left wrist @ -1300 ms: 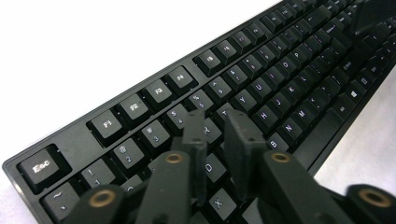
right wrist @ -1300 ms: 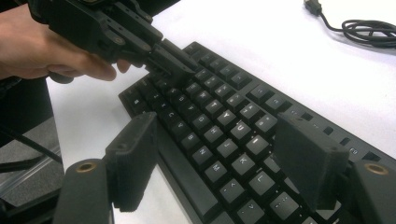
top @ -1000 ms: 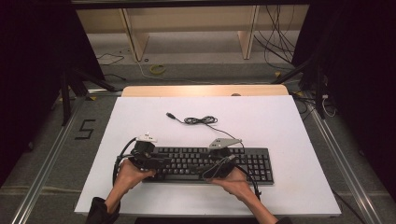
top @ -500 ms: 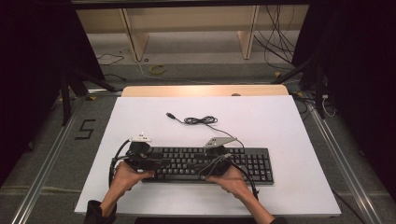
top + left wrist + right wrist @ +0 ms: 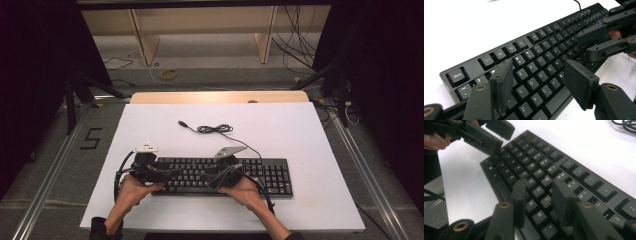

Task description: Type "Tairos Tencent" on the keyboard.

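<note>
A black keyboard (image 5: 270,175) lies across the near half of the white table top (image 5: 300,125). Its thin black cable (image 5: 215,129) is coiled behind it and ends in a plug (image 5: 182,123). My left gripper (image 5: 170,174) hovers low over the left end of the keys, pointing right. In the left gripper view the keyboard (image 5: 544,45) fills the middle and my left gripper (image 5: 540,85) stands open above the letter keys. My right gripper (image 5: 216,181) points left over the keyboard's middle. In the right gripper view my right gripper (image 5: 540,202) is open, a smaller gap, over the keyboard (image 5: 574,170).
The two grippers face each other, tips close; the right gripper (image 5: 599,40) shows in the left gripper view and the left gripper (image 5: 486,135) in the right gripper view. Bare white surface lies behind and right of the keyboard. A wooden strip (image 5: 220,96) edges the far side.
Both hands and their grippers have drifted slightly to the left along the keyboard. The keyboard and cable have not moved.
</note>
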A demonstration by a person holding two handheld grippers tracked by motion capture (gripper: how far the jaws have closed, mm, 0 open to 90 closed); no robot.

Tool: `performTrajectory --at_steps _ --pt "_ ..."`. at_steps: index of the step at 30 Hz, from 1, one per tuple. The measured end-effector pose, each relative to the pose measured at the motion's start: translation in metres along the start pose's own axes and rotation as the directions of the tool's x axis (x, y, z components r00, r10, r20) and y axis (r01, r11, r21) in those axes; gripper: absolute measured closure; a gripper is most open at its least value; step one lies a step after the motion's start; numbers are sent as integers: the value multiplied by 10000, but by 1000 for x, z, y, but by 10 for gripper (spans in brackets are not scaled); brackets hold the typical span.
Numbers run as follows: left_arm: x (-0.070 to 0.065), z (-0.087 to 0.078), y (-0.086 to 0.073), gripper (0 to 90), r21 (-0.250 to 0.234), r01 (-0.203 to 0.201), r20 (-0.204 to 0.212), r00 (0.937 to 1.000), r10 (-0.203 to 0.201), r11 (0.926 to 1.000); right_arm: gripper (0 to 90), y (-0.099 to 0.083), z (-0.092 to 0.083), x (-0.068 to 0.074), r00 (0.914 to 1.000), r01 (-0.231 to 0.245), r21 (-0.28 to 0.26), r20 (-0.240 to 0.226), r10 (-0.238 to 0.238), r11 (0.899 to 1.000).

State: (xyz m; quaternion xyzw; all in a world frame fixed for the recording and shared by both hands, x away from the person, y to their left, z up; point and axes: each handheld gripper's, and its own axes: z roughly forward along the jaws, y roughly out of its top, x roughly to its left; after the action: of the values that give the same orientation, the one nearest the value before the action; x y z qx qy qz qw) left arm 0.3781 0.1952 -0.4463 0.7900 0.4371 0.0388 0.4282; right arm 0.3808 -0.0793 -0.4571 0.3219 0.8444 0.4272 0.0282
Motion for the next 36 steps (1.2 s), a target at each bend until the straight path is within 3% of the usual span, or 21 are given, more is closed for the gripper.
performTrajectory --at_steps 16,36 --pt "1 -4 -3 368 -265 38 63 10000 -36 9996 883 -2 13 5 9989 433 611 153 -443 9972" --pt "-1 -4 -6 361 -281 -40 218 9998 46 9996 900 -5 25 9 9983 563 944 107 -576 9939"
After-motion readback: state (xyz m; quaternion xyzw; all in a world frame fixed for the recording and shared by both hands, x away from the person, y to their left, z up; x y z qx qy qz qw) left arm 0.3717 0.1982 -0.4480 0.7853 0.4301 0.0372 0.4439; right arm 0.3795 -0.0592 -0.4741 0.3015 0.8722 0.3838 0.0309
